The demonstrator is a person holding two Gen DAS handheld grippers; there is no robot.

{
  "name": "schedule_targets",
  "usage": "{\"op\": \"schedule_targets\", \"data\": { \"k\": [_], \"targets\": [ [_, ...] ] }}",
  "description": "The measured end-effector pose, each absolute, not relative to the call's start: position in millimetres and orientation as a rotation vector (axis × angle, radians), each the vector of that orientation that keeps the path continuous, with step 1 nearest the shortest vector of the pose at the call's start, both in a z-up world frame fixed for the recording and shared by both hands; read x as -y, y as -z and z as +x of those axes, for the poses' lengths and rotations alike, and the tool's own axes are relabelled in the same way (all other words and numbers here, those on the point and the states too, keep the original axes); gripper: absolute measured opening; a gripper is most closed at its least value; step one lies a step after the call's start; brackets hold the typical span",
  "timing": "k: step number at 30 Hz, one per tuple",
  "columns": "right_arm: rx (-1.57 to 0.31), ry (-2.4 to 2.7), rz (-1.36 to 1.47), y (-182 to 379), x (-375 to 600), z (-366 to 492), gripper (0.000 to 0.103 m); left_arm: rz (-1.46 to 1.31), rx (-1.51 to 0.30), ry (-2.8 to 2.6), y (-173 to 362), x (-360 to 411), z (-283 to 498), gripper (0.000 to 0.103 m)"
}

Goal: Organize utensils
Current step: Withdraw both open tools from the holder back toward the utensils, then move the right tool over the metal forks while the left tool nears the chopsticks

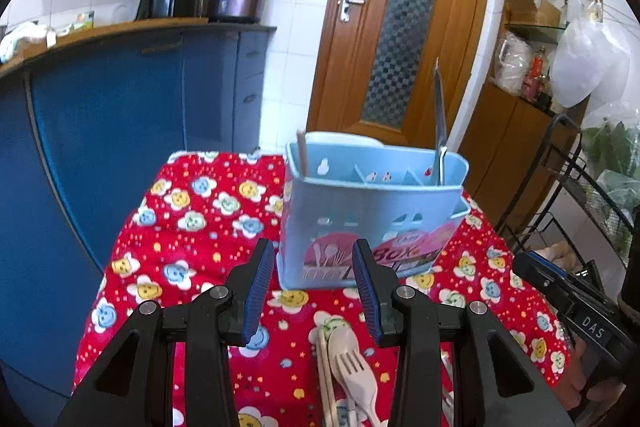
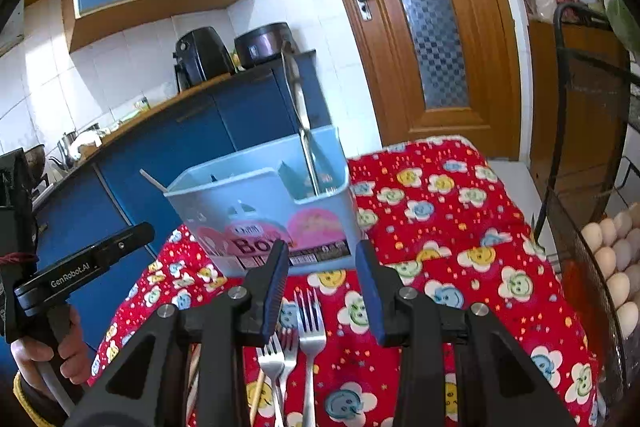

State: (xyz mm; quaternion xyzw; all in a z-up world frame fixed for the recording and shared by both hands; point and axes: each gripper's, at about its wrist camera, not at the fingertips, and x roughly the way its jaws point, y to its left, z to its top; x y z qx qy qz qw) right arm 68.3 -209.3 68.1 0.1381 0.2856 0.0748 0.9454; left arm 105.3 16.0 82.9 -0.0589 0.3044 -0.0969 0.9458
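A light blue utensil holder stands on the red flowered cloth. A wooden chopstick leans in its left compartment, and a metal utensil stands in its right one. My left gripper is open and holds nothing, just short of the holder. Under it lie a beige plastic fork, a spoon and chopsticks. My right gripper is also open with nothing in it. Three metal forks lie on the cloth below its fingers.
The cloth-covered table stands by blue kitchen cabinets and a wooden door. A black wire rack with eggs stands close on the right. A hand holds the other gripper's handle at the left.
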Motion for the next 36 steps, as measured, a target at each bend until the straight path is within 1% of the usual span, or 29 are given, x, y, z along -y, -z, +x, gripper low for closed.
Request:
{"op": "schedule_targets", "data": {
  "k": [17, 22, 36],
  "targets": [
    [-0.760, -0.203, 0.290, -25, 198, 92, 0.038, -0.127, -0.783, 0.169, -29, -20, 117, 0.042],
    [-0.812, -0.223, 0.280, -12, 193, 103, 0.038, -0.134, -0.802, 0.157, -21, -23, 119, 0.042],
    [-0.882, -0.261, 0.215, 8, 173, 128, 0.038, -0.155, -0.844, 0.142, -5, -32, 123, 0.042]
  ]
}}
